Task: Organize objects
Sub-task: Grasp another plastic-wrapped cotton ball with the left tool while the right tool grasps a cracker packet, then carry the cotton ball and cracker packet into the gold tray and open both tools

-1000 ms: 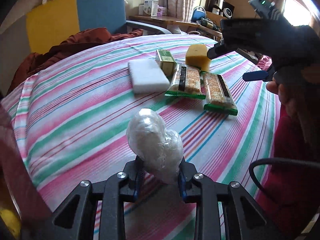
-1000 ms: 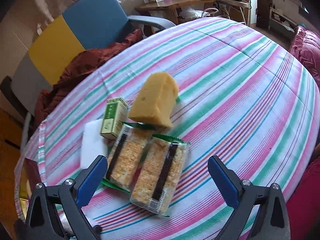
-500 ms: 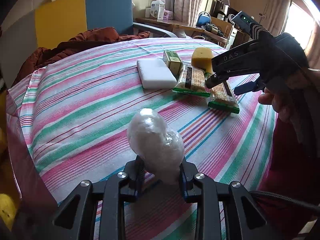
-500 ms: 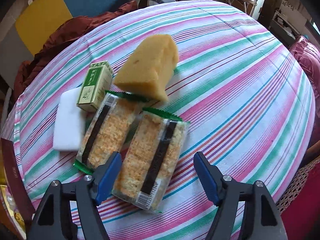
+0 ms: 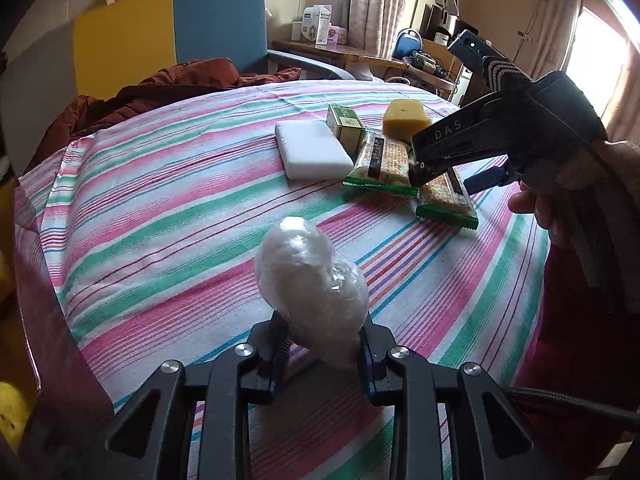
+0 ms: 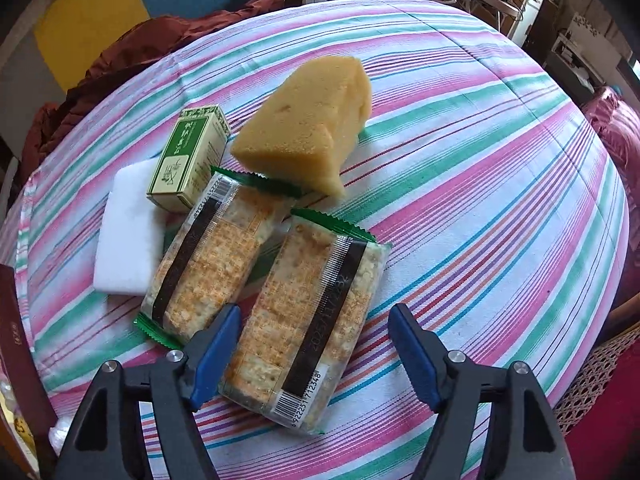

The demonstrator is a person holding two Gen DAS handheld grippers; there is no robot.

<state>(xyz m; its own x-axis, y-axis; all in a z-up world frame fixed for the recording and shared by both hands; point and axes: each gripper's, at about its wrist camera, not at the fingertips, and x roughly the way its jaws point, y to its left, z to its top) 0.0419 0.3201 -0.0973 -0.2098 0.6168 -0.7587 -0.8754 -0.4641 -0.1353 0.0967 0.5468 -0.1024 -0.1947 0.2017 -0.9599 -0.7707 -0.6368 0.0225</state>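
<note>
Blue pads of the right gripper (image 6: 314, 354) are closing around the near end of the right-hand cracker packet (image 6: 308, 332); the left pad looks to touch its edge, the right pad stands clear, so no grip yet. Beside it lies the second packet (image 6: 212, 260), then the green box (image 6: 190, 158), yellow sponge (image 6: 308, 132) and white block (image 6: 128, 236), bunched on the striped tablecloth (image 6: 480, 184). Nearer, well apart, the left gripper (image 5: 322, 354) is clamped tight on a plastic-wrapped bundle (image 5: 310, 280). Next, I'd judge: finish the squeeze squarely before lifting, or the slick wrapper slips.
</note>
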